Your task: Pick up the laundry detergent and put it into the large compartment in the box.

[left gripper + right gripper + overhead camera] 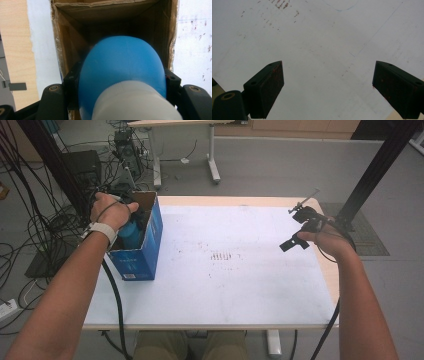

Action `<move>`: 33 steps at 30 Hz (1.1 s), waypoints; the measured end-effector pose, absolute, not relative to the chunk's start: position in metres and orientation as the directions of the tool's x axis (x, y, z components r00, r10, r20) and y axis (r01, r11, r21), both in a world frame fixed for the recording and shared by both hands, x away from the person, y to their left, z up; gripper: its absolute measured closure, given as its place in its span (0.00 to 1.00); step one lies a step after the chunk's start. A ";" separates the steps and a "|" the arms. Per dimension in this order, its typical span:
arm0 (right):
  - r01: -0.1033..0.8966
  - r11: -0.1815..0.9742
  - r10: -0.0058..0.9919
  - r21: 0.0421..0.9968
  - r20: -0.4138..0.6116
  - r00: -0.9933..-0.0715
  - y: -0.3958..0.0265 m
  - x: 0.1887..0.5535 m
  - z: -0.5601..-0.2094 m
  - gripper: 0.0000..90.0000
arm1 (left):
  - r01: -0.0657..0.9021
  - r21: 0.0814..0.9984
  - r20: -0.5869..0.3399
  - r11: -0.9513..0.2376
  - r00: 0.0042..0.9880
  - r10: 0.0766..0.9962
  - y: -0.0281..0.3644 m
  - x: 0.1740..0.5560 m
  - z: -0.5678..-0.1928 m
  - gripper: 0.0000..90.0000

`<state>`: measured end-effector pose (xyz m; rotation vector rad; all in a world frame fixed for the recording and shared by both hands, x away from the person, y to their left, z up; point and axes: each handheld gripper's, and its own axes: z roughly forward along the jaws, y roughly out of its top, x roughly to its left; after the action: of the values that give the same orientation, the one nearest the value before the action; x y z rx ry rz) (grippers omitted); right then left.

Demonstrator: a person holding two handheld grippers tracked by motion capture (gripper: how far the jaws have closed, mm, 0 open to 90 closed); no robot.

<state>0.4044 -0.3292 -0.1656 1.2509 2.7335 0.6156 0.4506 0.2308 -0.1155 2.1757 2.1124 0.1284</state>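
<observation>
Left gripper view: a bottle, blue-bodied with a white cap end nearest the camera, is being clamped by the left gripper, its long axis pointing down into the open box. High view: the box is being kept at the table's left edge, much bare top lying rightward. The right gripper is being held wide open, empty, over the far right.

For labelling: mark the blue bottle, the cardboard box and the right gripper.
blue bottle (120, 65): left gripper view, blue body.
cardboard box (150, 245): high view, blue outer side wall.
right gripper (328, 90): right gripper view, midway between its fingers.
</observation>
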 end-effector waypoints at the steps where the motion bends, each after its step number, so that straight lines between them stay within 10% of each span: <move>1: 0.710 0.587 0.740 0.388 0.098 -0.665 -0.329 0.404 -0.165 0.11 | 0.991 0.133 -0.014 -0.028 0.030 0.999 0.230 0.451 -0.116 0.42; 33: 0.721 0.578 0.748 0.383 0.105 -0.655 -0.334 0.401 -0.169 0.11 | 0.995 0.094 -0.017 -0.039 0.041 0.999 0.232 0.457 -0.143 0.41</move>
<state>0.4011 -0.3345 -0.1685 1.2726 2.7291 0.6148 0.4571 0.2319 -0.1433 2.2076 2.1206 0.0814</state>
